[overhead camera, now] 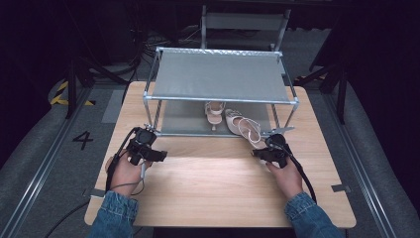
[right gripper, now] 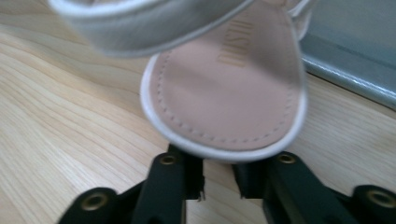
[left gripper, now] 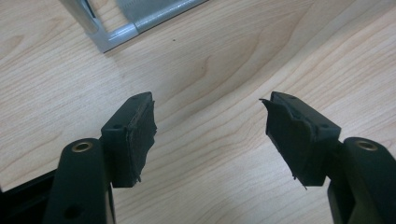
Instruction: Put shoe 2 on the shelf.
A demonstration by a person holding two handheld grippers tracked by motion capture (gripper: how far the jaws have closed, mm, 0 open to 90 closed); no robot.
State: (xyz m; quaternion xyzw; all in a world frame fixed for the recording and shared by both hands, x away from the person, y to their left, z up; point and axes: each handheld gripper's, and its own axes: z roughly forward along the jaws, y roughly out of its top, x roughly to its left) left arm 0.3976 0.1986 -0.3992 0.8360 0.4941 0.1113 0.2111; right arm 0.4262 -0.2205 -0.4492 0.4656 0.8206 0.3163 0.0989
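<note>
Shoe rack [overhead camera: 220, 74] on a wooden table [overhead camera: 218, 188], two sandals beneath it.
Right gripper [right gripper: 218, 179] pinches the nearer sandal [right gripper: 229, 93] by its toe edge; left gripper [left gripper: 210, 135] hangs spread over bare wood, the rack's corner ahead.

2 white strappy sandals [overhead camera: 233, 121] sit on the rack's [overhead camera: 223, 99] lower shelf.

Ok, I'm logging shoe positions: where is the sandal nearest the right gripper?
In the high view, the sandal lies at the rack's lower front right, toe at the right gripper, beside the other sandal.
</note>
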